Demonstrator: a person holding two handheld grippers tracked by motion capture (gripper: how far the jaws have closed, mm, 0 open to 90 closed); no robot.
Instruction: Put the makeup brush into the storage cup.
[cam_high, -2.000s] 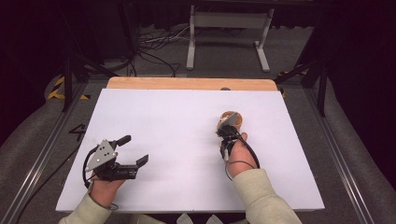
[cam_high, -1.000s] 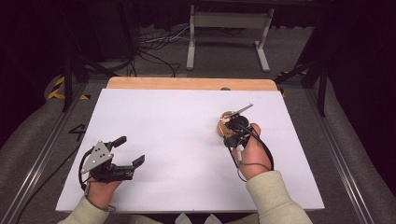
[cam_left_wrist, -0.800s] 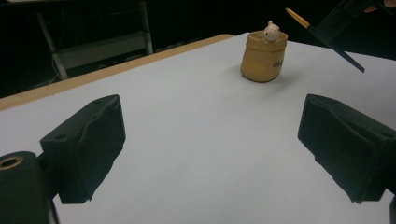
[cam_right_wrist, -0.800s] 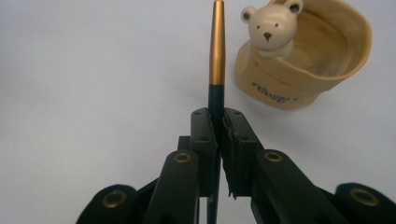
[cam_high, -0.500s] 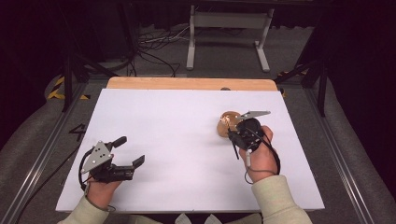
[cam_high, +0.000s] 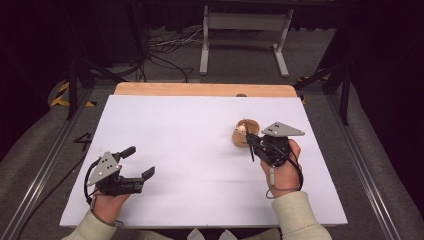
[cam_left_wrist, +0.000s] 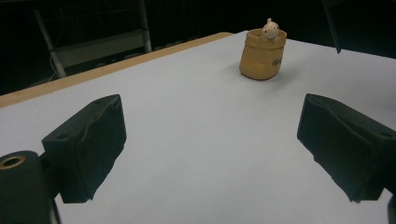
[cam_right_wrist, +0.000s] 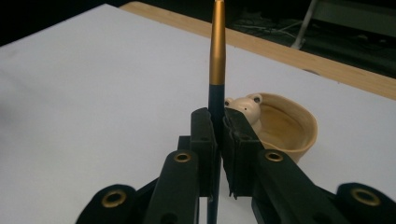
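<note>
On my left, the left gripper (cam_high: 134, 164) sits low over the near-left part of the white table (cam_high: 190, 135), its fingers (cam_left_wrist: 88, 144) spread wide apart with nothing between them. The left hand (cam_high: 107, 202) grips it from behind, the forearm entering from the bottom edge, and the grey plate on top hides most of the gripper body from above. Looking along those fingers, I see a small tan pot (cam_left_wrist: 261, 55) standing upright well beyond them, toward the right finger's side, with a pale little figure peeking over its rim; the printing on its wall is too small for me to read.

To the right, the right gripper (cam_high: 250, 145) is held by the right hand (cam_high: 282, 170), wrist bent and fingers aimed leftward at the pot (cam_high: 245, 132). Its fingers (cam_right_wrist: 203, 140) are clamped on a thin dark pen with a gold end (cam_right_wrist: 217, 51), which rises past the fingertips; its lower end is cut off below. The pot sits just beyond the fingertips, partly hidden behind them.
</note>
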